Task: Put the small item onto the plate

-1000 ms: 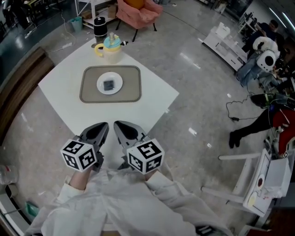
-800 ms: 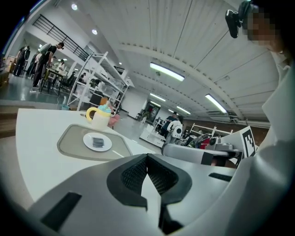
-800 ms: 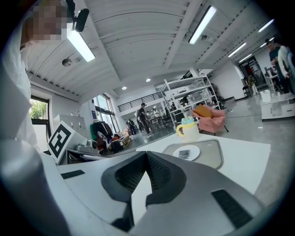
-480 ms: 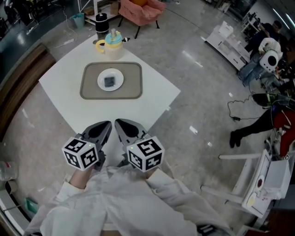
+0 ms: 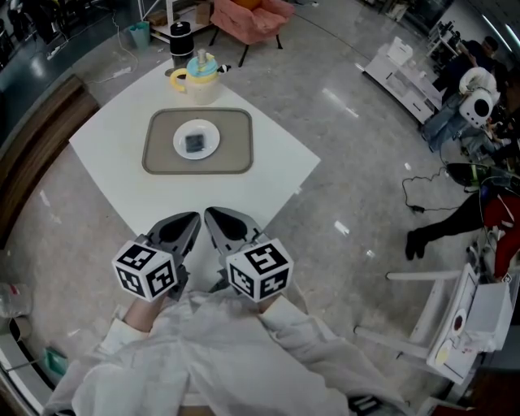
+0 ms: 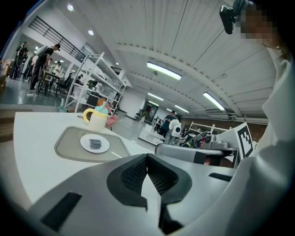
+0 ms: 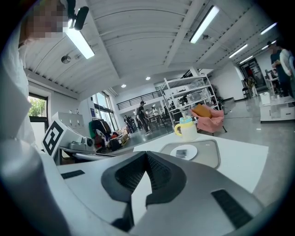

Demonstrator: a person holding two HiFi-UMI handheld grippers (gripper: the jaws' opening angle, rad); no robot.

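Note:
A small dark square item (image 5: pixel 194 143) lies in the middle of a white plate (image 5: pixel 210 147), which rests on a grey tray (image 5: pixel 236 156) on the white table (image 5: pixel 122 150). Both grippers hover close to the person's body over the table's near corner, well short of the tray. My left gripper (image 5: pixel 192 218) and right gripper (image 5: pixel 211 213) are shut and empty, tips side by side. The left gripper view shows the item (image 6: pixel 95 143) on the plate (image 6: pixel 85 144) far ahead of the left gripper (image 6: pixel 147 156). The right gripper view shows the plate (image 7: pixel 190 151) beyond the right gripper (image 7: pixel 146 154).
A cream cup (image 5: pixel 201 80) with a yellow handle and blue lid stands behind the tray, and a black cylinder (image 5: pixel 180 36) sits beyond it. A pink chair (image 5: pixel 248 16) is past the table. Shiny floor surrounds the table; shelves and people are at the far right.

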